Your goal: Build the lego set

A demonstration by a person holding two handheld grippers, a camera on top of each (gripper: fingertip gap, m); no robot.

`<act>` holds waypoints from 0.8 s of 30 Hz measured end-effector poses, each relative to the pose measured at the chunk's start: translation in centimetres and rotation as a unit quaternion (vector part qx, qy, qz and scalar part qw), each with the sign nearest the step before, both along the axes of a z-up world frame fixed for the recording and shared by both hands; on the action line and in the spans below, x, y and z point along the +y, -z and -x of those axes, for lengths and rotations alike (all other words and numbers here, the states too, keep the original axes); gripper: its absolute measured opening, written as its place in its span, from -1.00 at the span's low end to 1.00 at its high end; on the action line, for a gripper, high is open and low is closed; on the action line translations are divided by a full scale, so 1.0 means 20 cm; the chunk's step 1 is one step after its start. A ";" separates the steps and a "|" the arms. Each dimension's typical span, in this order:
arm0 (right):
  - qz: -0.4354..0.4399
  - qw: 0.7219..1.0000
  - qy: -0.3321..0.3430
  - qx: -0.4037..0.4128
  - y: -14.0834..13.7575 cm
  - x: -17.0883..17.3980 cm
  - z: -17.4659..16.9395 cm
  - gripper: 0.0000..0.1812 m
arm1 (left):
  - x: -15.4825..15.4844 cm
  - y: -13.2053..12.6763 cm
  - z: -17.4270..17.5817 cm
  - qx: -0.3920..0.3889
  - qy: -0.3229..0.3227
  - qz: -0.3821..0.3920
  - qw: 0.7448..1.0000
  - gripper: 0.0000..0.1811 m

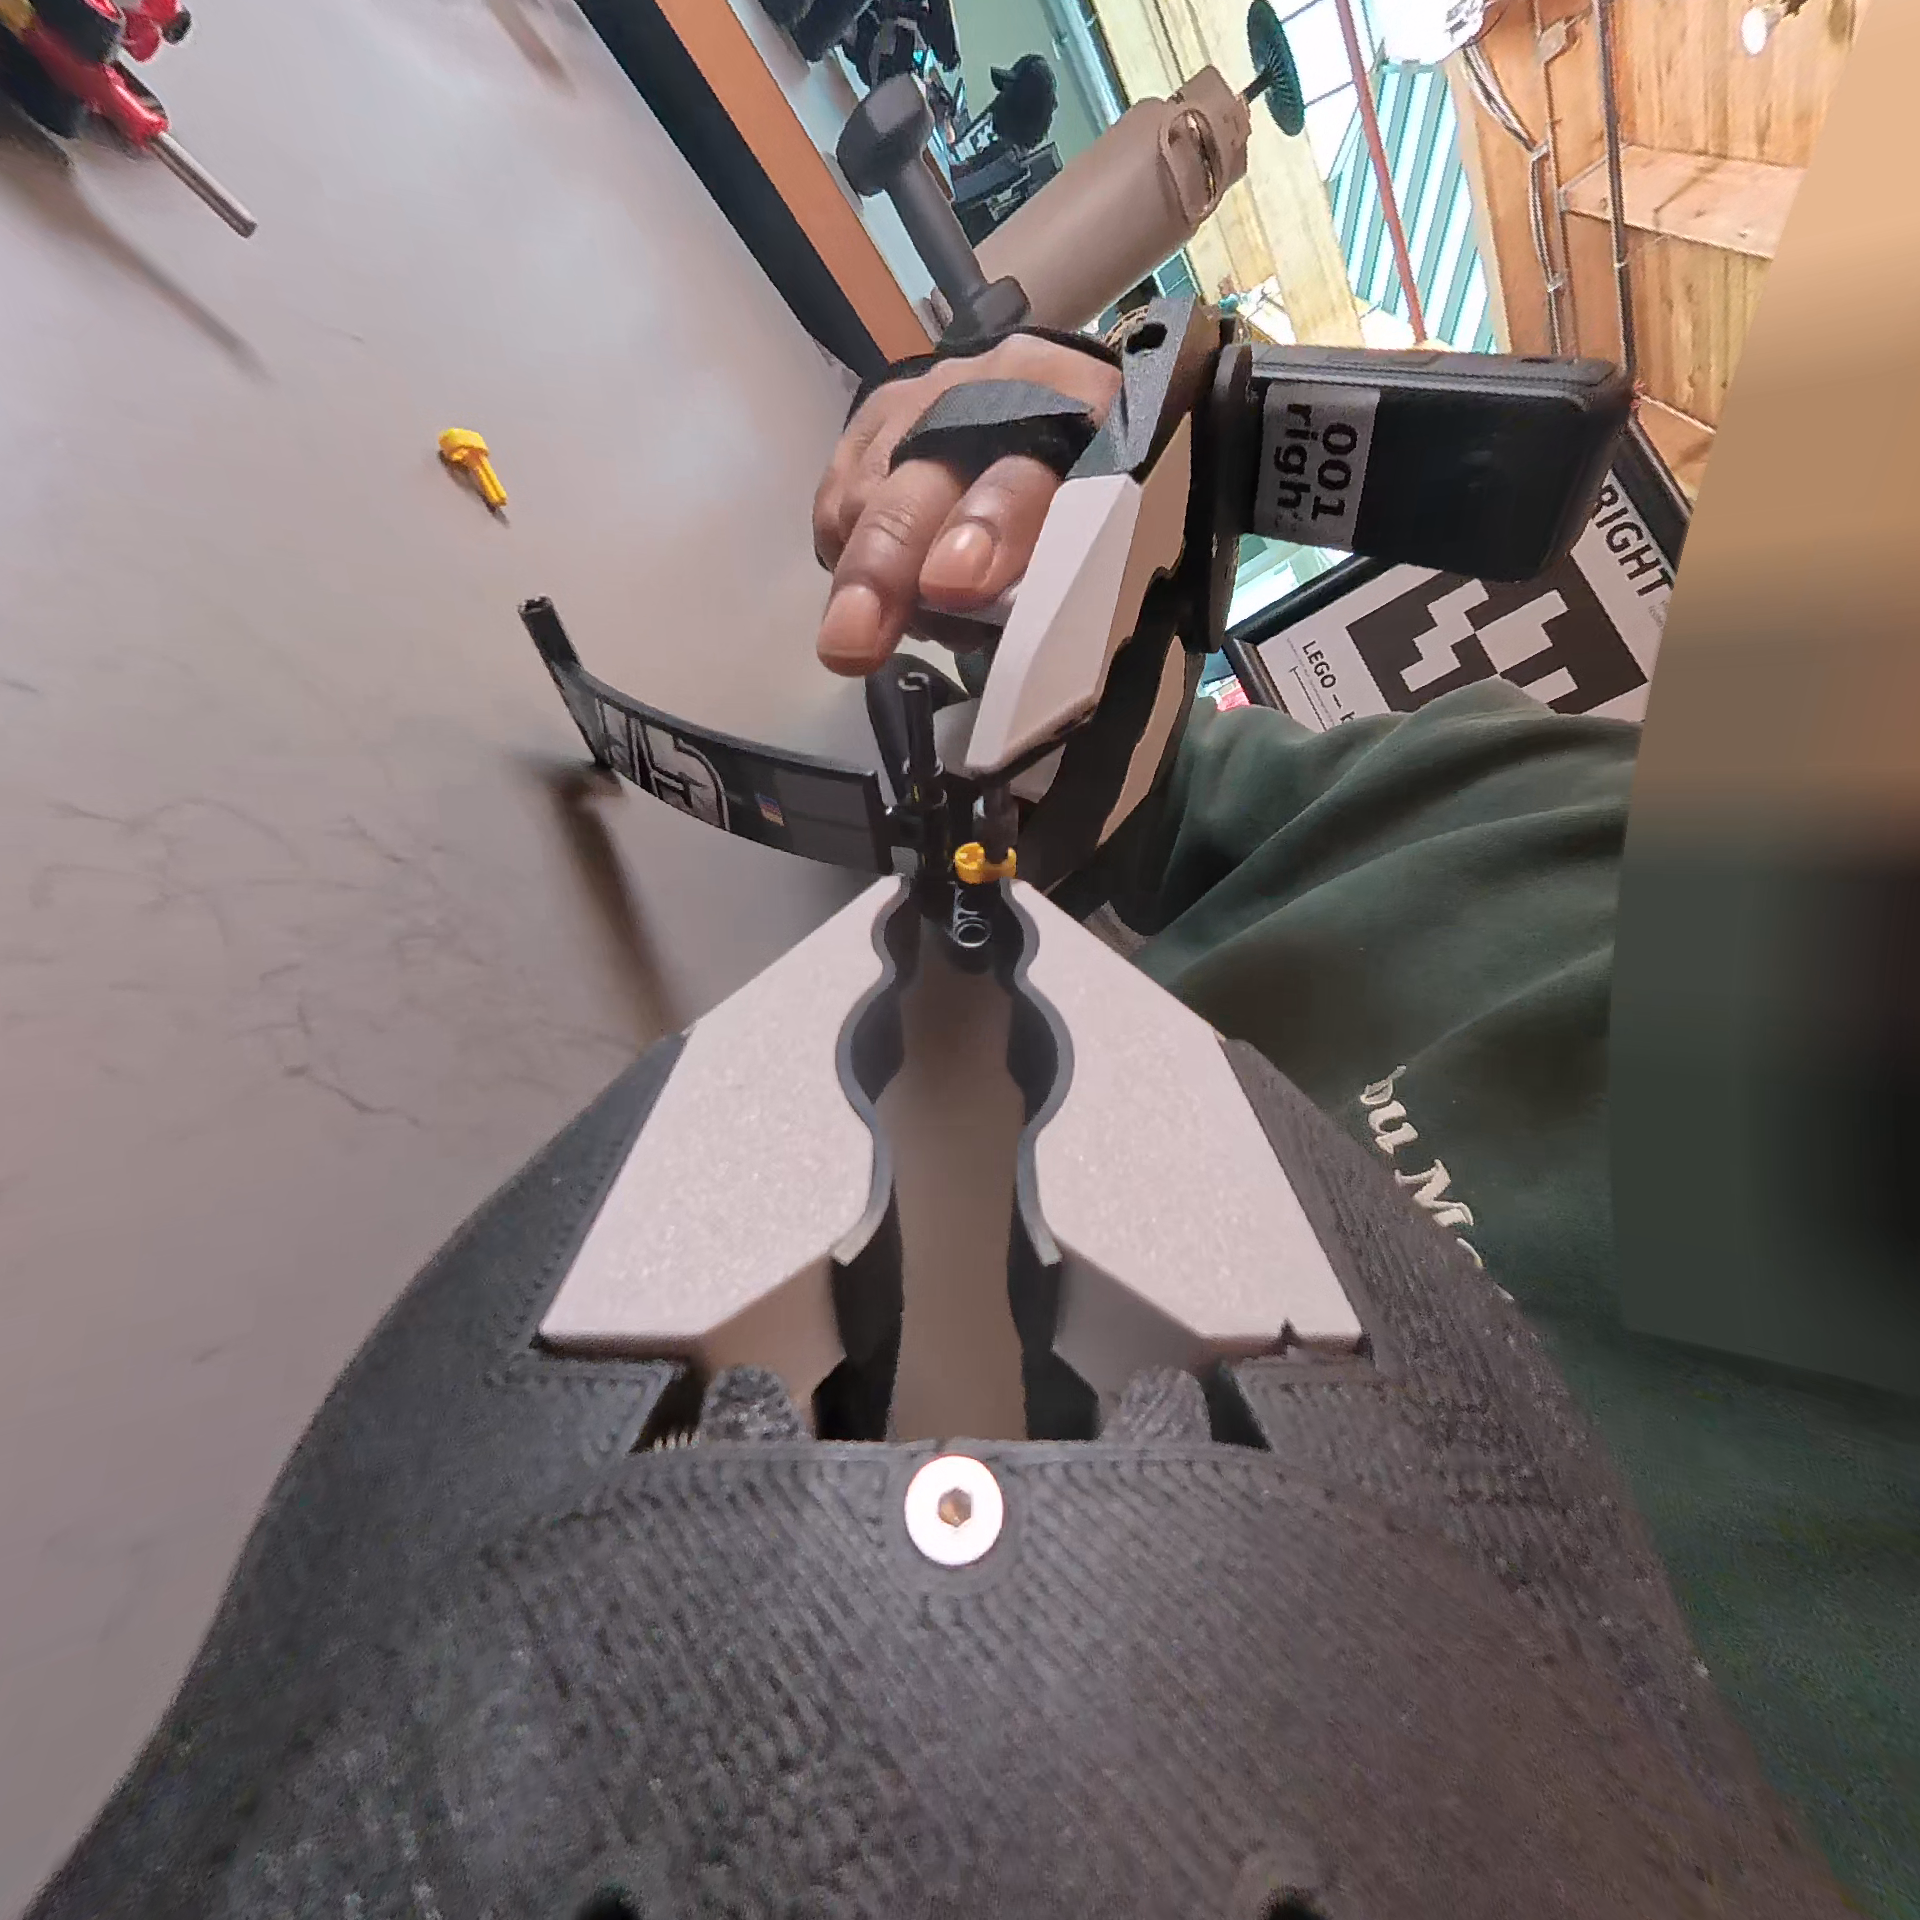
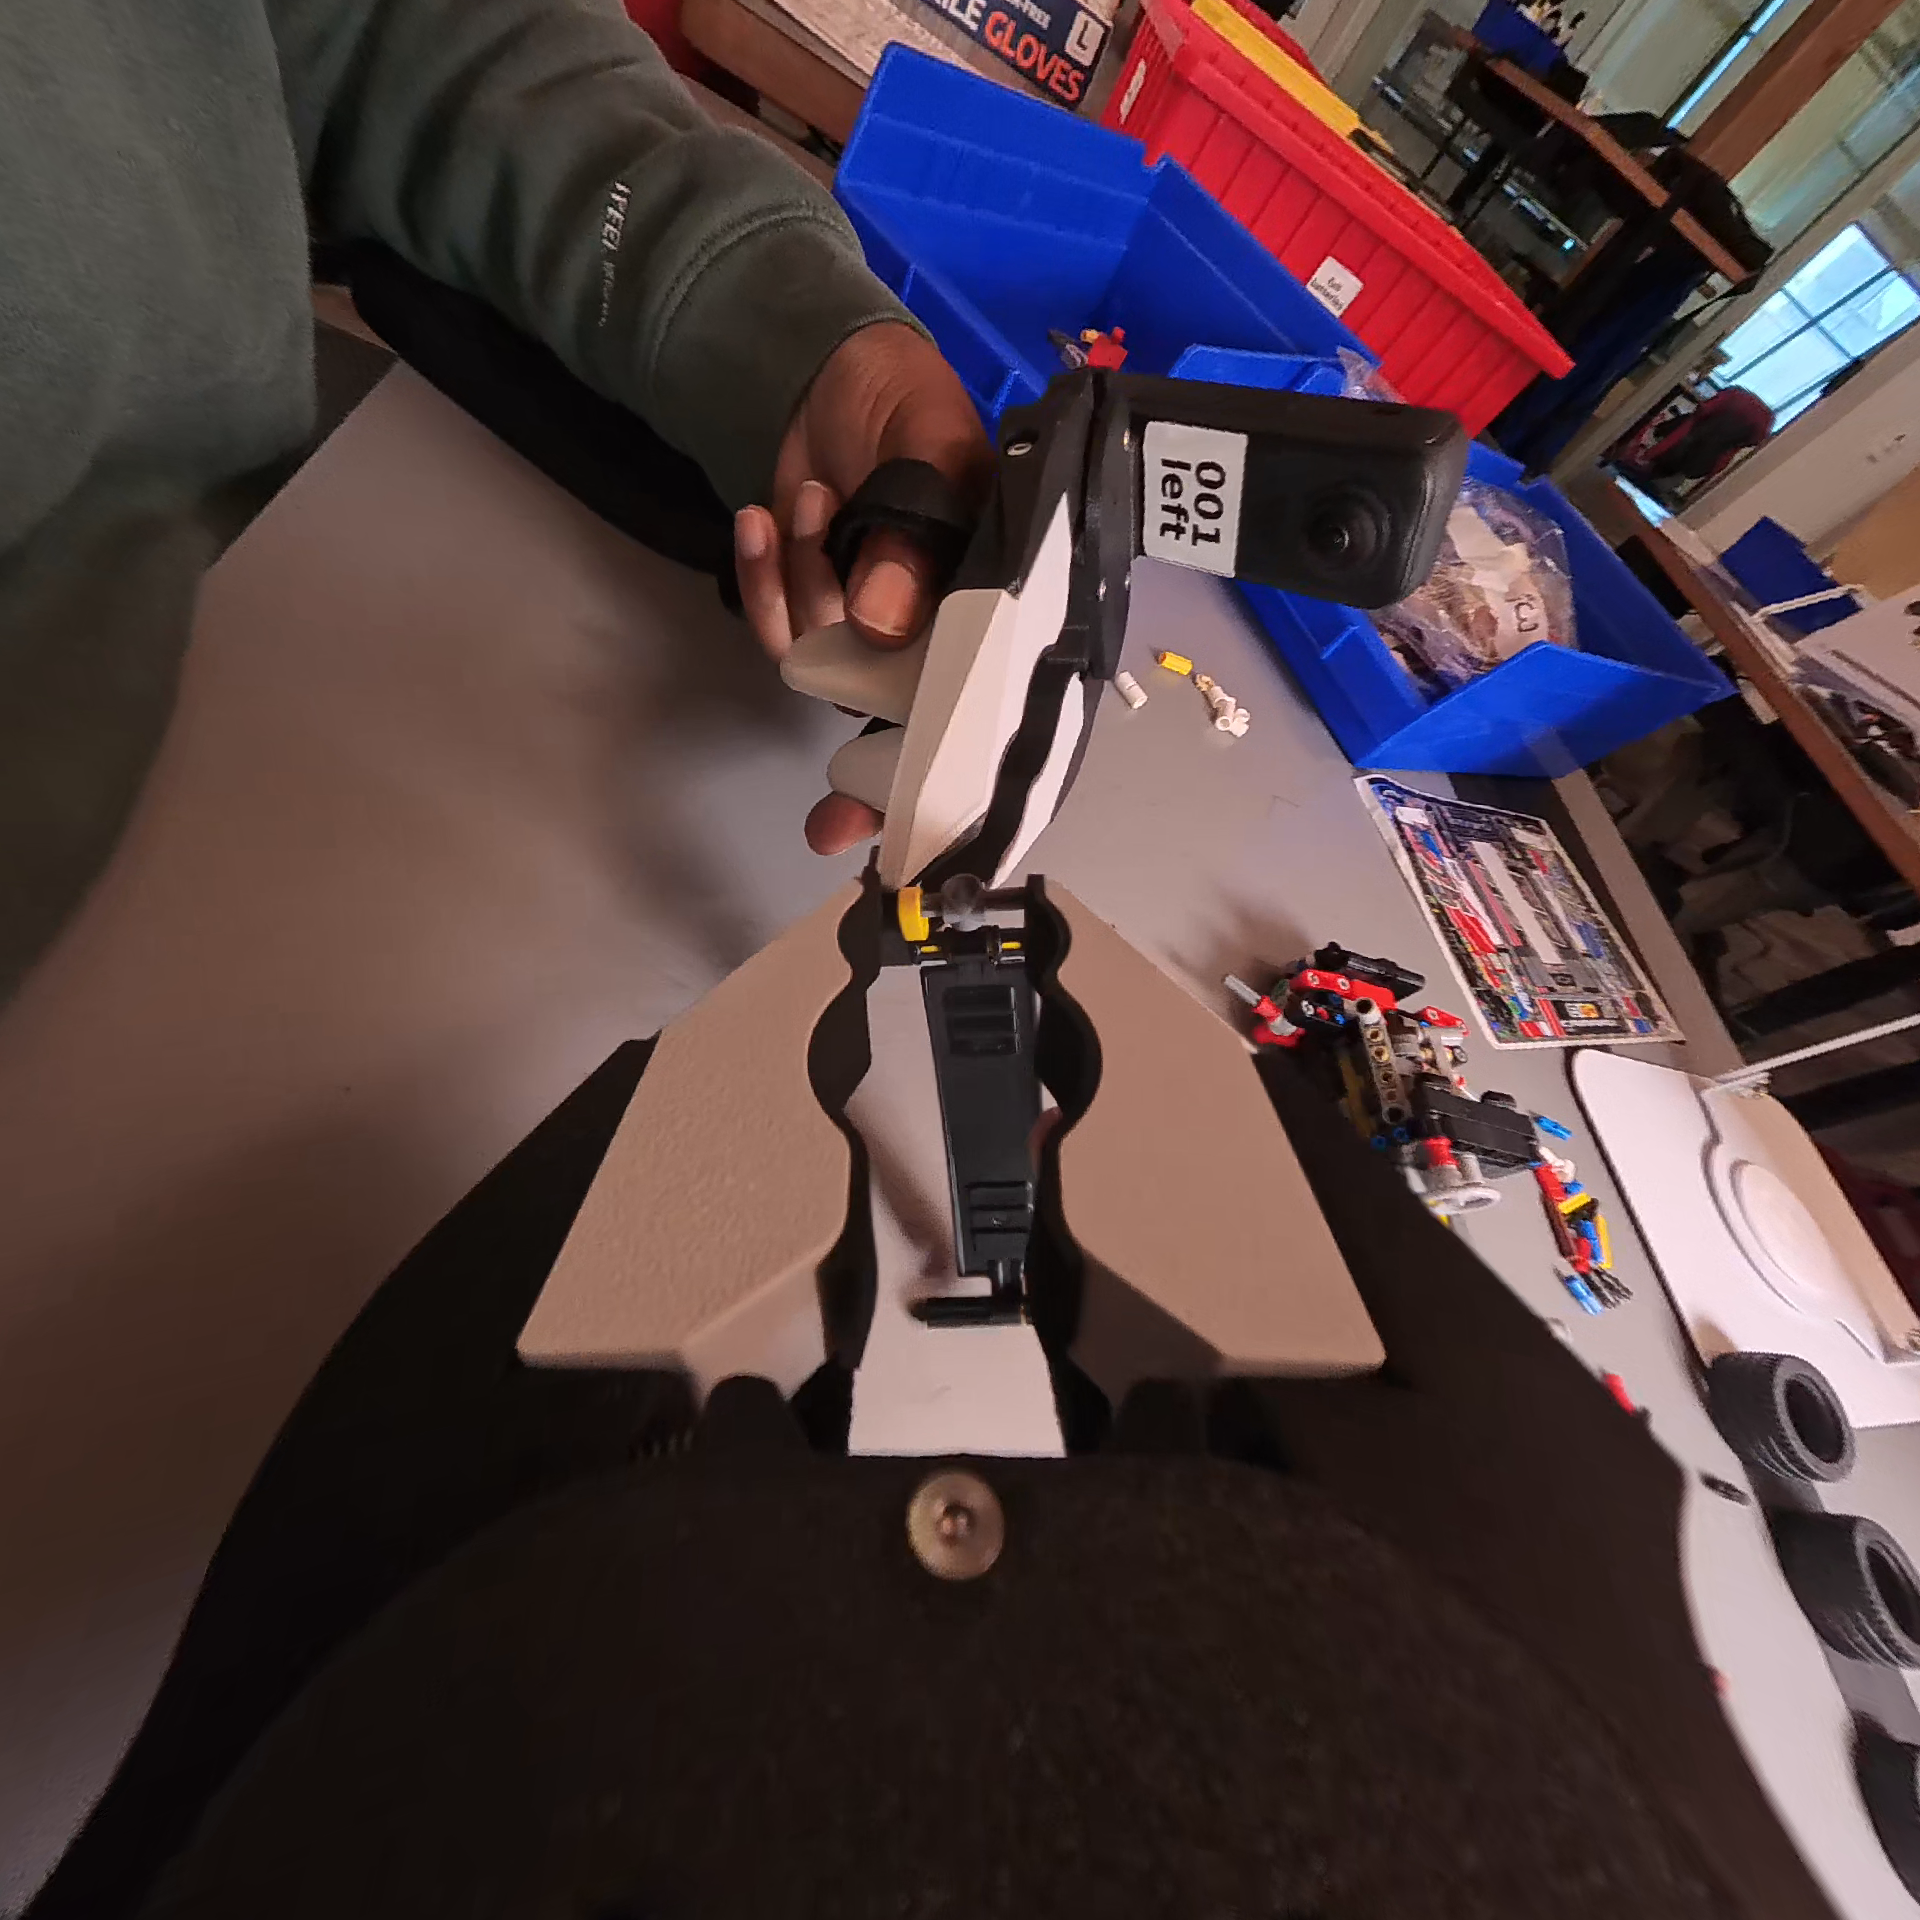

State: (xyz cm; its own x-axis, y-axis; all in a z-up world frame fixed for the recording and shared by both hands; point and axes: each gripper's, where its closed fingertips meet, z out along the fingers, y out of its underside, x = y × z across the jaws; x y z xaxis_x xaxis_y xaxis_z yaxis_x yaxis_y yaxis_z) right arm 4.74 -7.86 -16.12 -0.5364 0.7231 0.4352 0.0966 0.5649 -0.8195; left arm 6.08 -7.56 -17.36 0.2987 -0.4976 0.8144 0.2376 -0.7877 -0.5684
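While your left gripper point(image 1: 961, 904) and right gripper point(image 2: 954, 902) meet tip to tip, both jaws pinch the black lego assembly point(image 2: 982, 1101) above the grey counter point(image 2: 436, 831). Beyond your right jaws sit blue bins point(image 2: 1049, 239), a red crate point(image 2: 1340, 197) and a half-built model point(image 2: 1392, 1070).

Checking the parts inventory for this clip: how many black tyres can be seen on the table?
3 tyres, all at the right edge of the right wrist view: one, one below it, and a third cut off by the frame. More may lie outside.
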 end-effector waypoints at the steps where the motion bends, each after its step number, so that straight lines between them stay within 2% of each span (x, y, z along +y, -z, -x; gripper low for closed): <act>1: 0.002 1.000 -0.001 -0.003 0.00 0.00 0.00 -0.74 | 0.00 0.00 0.00 -0.002 0.001 0.002 1.000 -0.87; 13: 0.042 0.999 -0.014 0.007 -0.04 -0.02 0.00 -0.77 | -0.02 -0.05 0.00 -0.054 0.017 0.005 0.998 -0.88; 14: 0.045 0.999 -0.014 0.003 -0.04 -0.02 0.00 -0.78 | -0.03 -0.11 0.00 -0.087 0.024 -0.005 0.996 -0.98; 15: 0.023 1.000 -0.004 -0.018 0.03 0.00 0.01 -0.78 | -0.05 -0.22 0.00 -0.147 0.032 -0.021 0.988 -1.00; 16: 0.018 1.000 -0.006 -0.025 0.07 -0.01 0.01 -0.78 | -0.05 -0.25 0.01 -0.151 0.027 -0.029 0.988 -1.00; 18: 0.096 0.995 -0.010 0.008 -0.04 -0.03 0.03 -0.78 | 0.00 -0.17 0.04 -0.058 -0.016 -0.058 0.996 -1.00; 20: 0.103 0.994 0.000 0.041 -0.15 0.01 0.03 -0.78 | 0.03 -0.22 0.13 -0.074 -0.049 -0.077 0.993 -1.00; 21: 0.119 0.992 0.006 0.043 -0.17 0.02 0.03 -0.77 | 0.03 -0.24 0.16 -0.065 -0.058 -0.099 0.991 -0.94; 24: 0.187 0.982 0.030 0.020 -0.15 0.08 0.04 -0.77 | 0.04 -0.27 0.16 0.030 -0.082 -0.201 0.976 -0.72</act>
State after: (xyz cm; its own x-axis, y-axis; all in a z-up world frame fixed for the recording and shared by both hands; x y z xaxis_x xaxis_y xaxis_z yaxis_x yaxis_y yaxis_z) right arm 4.02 -6.24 -13.14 -0.4755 0.8664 0.1525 0.0840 0.2173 -0.9725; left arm 2.80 -6.81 -12.01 0.4419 -0.7146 0.5423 0.2988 -0.4528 -0.8401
